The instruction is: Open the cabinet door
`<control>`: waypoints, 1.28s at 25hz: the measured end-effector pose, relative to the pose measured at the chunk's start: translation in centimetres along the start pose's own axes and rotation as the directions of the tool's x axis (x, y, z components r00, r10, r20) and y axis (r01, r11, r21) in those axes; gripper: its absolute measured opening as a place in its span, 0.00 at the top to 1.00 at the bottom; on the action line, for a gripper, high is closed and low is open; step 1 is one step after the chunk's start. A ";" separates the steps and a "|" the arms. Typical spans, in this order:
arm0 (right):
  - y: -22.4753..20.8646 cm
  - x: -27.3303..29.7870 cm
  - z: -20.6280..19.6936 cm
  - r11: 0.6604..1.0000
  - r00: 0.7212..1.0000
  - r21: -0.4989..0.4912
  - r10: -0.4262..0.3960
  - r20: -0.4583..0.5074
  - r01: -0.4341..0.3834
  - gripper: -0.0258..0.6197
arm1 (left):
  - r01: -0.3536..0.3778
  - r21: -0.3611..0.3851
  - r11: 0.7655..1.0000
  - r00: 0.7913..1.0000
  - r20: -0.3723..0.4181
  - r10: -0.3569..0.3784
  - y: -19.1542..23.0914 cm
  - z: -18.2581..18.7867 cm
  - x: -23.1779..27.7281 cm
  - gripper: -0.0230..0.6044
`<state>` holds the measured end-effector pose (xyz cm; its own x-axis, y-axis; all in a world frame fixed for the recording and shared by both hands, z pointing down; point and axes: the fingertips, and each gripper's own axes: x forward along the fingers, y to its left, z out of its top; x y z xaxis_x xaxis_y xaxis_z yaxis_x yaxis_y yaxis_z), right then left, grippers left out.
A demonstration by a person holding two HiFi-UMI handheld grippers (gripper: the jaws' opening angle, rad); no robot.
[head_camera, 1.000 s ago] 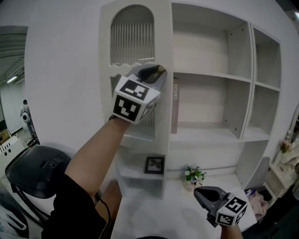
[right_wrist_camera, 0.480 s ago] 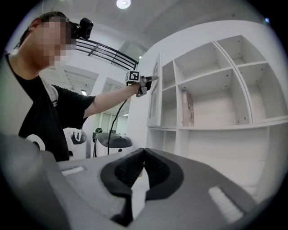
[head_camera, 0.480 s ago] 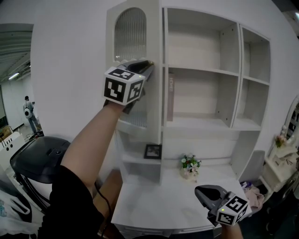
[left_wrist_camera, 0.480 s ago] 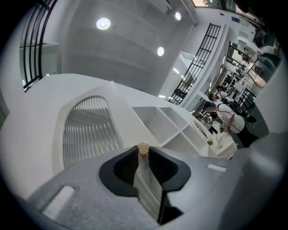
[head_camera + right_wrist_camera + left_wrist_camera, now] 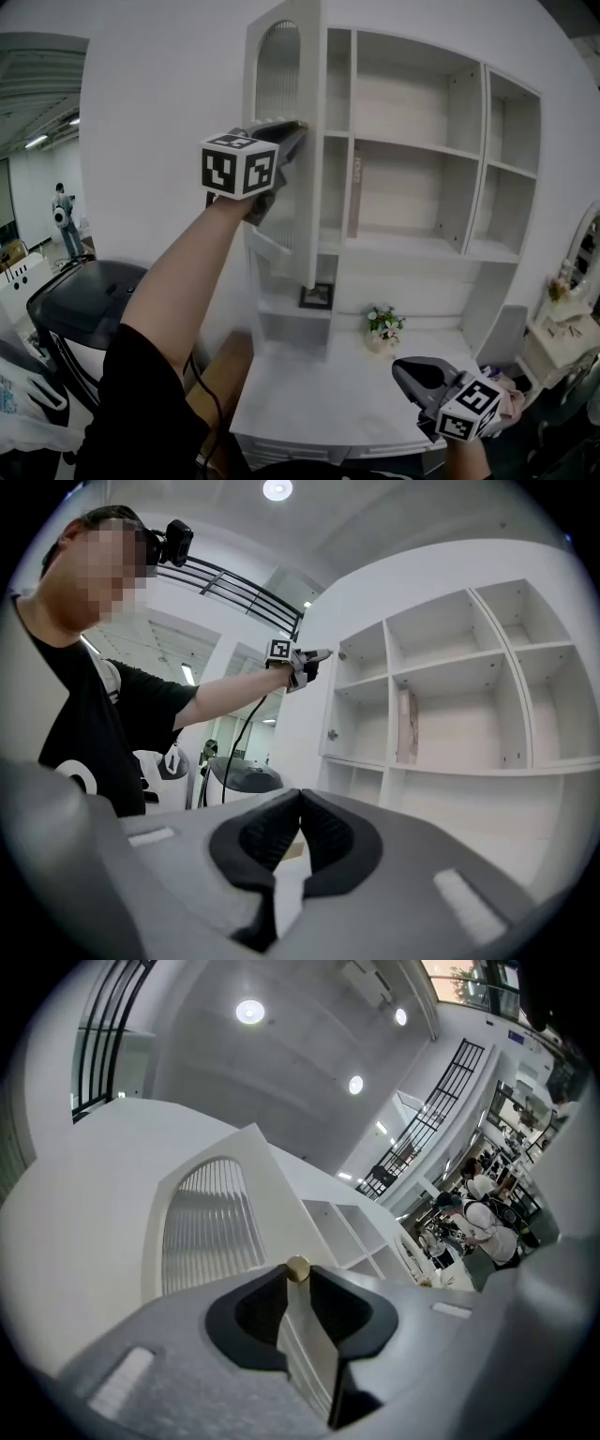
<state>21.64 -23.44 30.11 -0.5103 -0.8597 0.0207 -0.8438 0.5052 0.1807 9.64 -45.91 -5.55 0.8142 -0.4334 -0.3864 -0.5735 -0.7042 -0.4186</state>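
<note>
The left claw was clamped on the free edge of the cabinet door. In the left gripper view its dark pads met the white panel from either side, and the small brass knob sat right at their tips. The jaws stood only a little apart, as wide as the door's edge that they gripped. In the head view that claw was held high on an outstretched arm, pointing slightly upward at the door.

The door, white with an arched panel of ribbed glass, stood swung well out from the cabinet, nearly edge-on to the head camera. Behind it the left compartment lay open to view, with its shelves bare. A slim book stood upright in the next bay. Lower down, a small picture frame sat in a niche, and a little pot of flowers stood on the white table below.

The right claw took no part: its jaws were pressed together on nothing, and it was held low over the table near the person's body, well apart from the door.

By my reading, the opening was largely done, since the door was already about square to the cabinet front. What seemed left was any last bit of swing and then letting go of the door.
</note>
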 end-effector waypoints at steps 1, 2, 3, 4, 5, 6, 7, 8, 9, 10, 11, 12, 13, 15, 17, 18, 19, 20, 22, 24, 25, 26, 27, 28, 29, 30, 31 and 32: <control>0.3 0.3 0.2 1.000 1.000 -0.004 0.000 0.000 0.000 0.96 | 0.004 0.000 1.000 1.000 0.002 -0.004 0.2 0.2 -0.5 0.84; 0.7 0.7 0.3 1.000 1.000 -0.007 0.002 -0.001 -0.002 0.96 | 0.009 0.000 1.000 1.000 0.005 -0.009 0.4 0.4 -0.9 0.84; 1.0 1.2 0.5 1.000 1.000 -0.007 0.005 0.001 -0.005 0.96 | 0.015 0.000 1.000 1.000 0.008 -0.015 0.7 0.5 -1.3 0.84; 1.4 1.7 0.7 1.000 1.000 -0.007 0.009 0.005 -0.009 0.96 | 0.023 -0.001 1.000 1.000 0.011 -0.023 0.9 0.6 -1.7 0.84; 1.8 2.3 0.9 1.000 1.000 -0.004 0.013 0.010 -0.013 0.96 | 0.032 -0.003 0.999 0.999 0.014 -0.032 1.1 0.7 -2.1 0.84; 2.3 2.9 1.1 1.000 1.000 0.001 0.019 0.016 -0.019 0.96 | 0.042 -0.003 0.999 0.999 0.017 -0.042 1.3 0.8 -2.5 0.84; 2.8 3.6 1.2 1.000 0.999 0.007 0.025 0.021 -0.025 0.96 | 0.051 -0.002 0.999 0.999 0.019 -0.051 1.4 0.8 -3.0 0.84; 3.4 4.2 1.4 0.999 0.999 0.012 0.031 0.024 -0.032 0.96 | 0.060 0.000 0.998 0.998 0.023 -0.060 1.6 0.9 -3.5 0.84; 4.0 4.9 1.6 0.999 0.999 0.016 0.039 0.026 -0.040 0.96 | 0.067 0.000 0.998 0.997 0.028 -0.067 1.9 1.1 -4.1 0.84; 4.6 5.6 1.7 0.999 0.999 0.018 0.047 0.026 -0.048 0.96 | 0.074 -0.002 0.997 0.997 0.034 -0.073 2.3 1.2 -4.8 0.84; 5.2 6.2 1.7 0.998 0.998 0.019 0.055 0.023 -0.055 0.96 | 0.079 -0.004 0.997 0.996 0.040 -0.079 2.6 1.4 -5.4 0.83; 5.7 6.8 1.8 0.998 0.998 0.019 0.061 0.020 -0.061 0.96 | 0.085 -0.007 0.996 0.995 0.046 -0.084 3.0 1.5 -6.0 0.83; 6.2 7.4 1.8 0.998 0.998 0.019 0.065 0.018 -0.066 0.96 | 0.090 -0.013 0.996 0.995 0.051 -0.089 3.4 1.6 -6.6 0.83; 7.0 8.4 1.9 0.997 0.997 0.024 0.071 0.019 -0.072 0.96 | 0.101 -0.037 0.994 0.993 0.063 -0.099 4.1 1.8 -7.7 0.83; 8.0 9.6 2.1 0.996 0.996 0.031 0.079 0.028 -0.080 0.96 | 0.111 -0.062 0.992 0.992 0.072 -0.107 4.8 1.9 -8.6 0.83; 8.5 10.2 2.2 0.996 0.996 0.035 0.085 0.033 -0.087 0.96 | 0.115 -0.067 0.991 0.991 0.072 -0.110 5.2 1.9 -9.0 0.83; 9.1 10.7 2.3 0.995 0.995 0.039 0.092 0.036 -0.094 0.96 | 0.118 -0.068 0.991 0.991 0.069 -0.114 5.6 1.9 -9.4 0.83; 9.6 11.2 2.3 0.994 0.994 0.042 0.099 0.036 -0.100 0.96 | 0.121 -0.068 0.990 0.991 0.067 -0.117 6.0 1.9 -9.8 0.83; 10.7 12.0 2.2 0.993 0.994 0.044 0.105 0.029 -0.107 0.96 | 0.126 -0.077 0.989 0.990 0.067 -0.121 6.8 1.9 -10.8 0.83; 11.5 12.8 2.3 0.993 0.994 0.047 0.104 0.025 -0.105 0.96 | 0.131 -0.097 0.987 0.990 0.072 -0.125 7.8 1.9 -11.8 0.83; 11.8 13.2 2.3 0.993 0.994 0.049 0.102 0.027 -0.103 0.96 | 0.133 -0.106 0.985 0.989 0.076 -0.126 8.2 1.9 -12.2 0.83; 12.2 13.6 2.5 0.994 0.994 0.050 0.101 0.029 -0.102 0.96 | 0.134 -0.111 0.985 0.989 0.079 -0.126 8.6 1.9 -12.6 0.83; 12.7 14.0 2.6 0.994 0.994 0.049 0.101 0.031 -0.102 0.96 | 0.133 -0.114 0.984 0.989 0.083 -0.124 9.0 1.8 -13.0 0.83; 13.1 14.4 2.7 0.994 0.994 0.049 0.101 0.032 -0.102 0.96 | 0.132 -0.118 0.984 0.989 0.085 -0.122 9.4 1.8 -13.3 0.83; 13.6 14.8 2.8 0.994 0.994 0.049 0.100 0.032 -0.102 0.96 | 0.130 -0.121 0.984 0.989 0.087 -0.120 9.8 1.8 -13.7 0.83; 14.1 15.2 2.8 0.994 0.995 0.051 0.099 0.032 -0.100 0.96 | 0.129 -0.121 0.984 0.989 0.086 -0.119 10.2 1.8 -14.0 0.83; 14.6 15.6 2.7 0.994 0.995 0.056 0.096 0.032 -0.098 0.96 | 0.130 -0.116 0.985 0.989 0.083 -0.121 10.5 1.7 -14.3 0.83; 15.1 16.0 2.5 0.994 0.995 0.062 0.093 0.032 -0.095 0.96 | 0.133 -0.108 0.985 0.989 0.079 -0.125 10.8 1.6 -14.6 0.83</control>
<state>0.32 -29.35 30.71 -0.5914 -0.8064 0.0064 -0.8004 0.5879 0.1166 -8.59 -46.31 -5.76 0.8698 -0.2964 -0.3944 -0.4468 -0.8123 -0.3750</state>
